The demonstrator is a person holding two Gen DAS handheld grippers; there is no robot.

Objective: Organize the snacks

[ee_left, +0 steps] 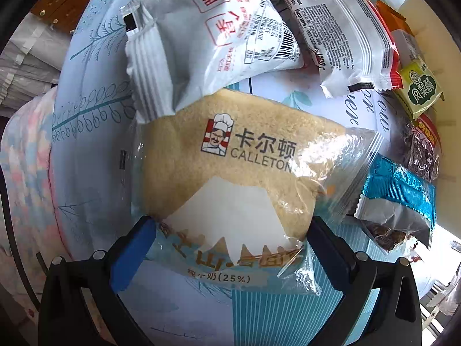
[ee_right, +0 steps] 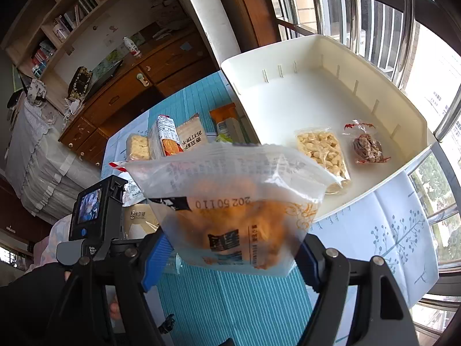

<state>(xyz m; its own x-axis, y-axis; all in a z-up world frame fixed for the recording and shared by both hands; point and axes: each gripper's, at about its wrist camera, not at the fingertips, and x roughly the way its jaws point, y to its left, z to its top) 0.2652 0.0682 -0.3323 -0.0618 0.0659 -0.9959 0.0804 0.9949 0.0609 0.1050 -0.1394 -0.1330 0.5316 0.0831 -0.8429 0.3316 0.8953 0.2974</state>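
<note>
My left gripper [ee_left: 230, 242] is shut on a clear-wrapped Calleton bread packet [ee_left: 230, 173], one finger on each side of its near end, over the blue patterned cloth [ee_left: 86, 144]. My right gripper [ee_right: 230, 250] is shut on a clear bag of orange snacks [ee_right: 230, 201] and holds it in the air just left of a white bin [ee_right: 317, 92]. The bin holds a pale nut bar packet [ee_right: 322, 150] and a wrapped brown sweet [ee_right: 367, 145]. The left gripper's camera body [ee_right: 89, 210] shows at the lower left of the right wrist view.
Several more snack packets lie on the cloth: a white one with red characters [ee_left: 219, 34], a white-and-red one [ee_left: 340, 28], a green one [ee_left: 420, 89], a blue-foil one [ee_left: 400, 201]. A row of packets [ee_right: 173, 138] lies left of the bin. A wooden dresser [ee_right: 121, 98] stands behind; windows are at the right.
</note>
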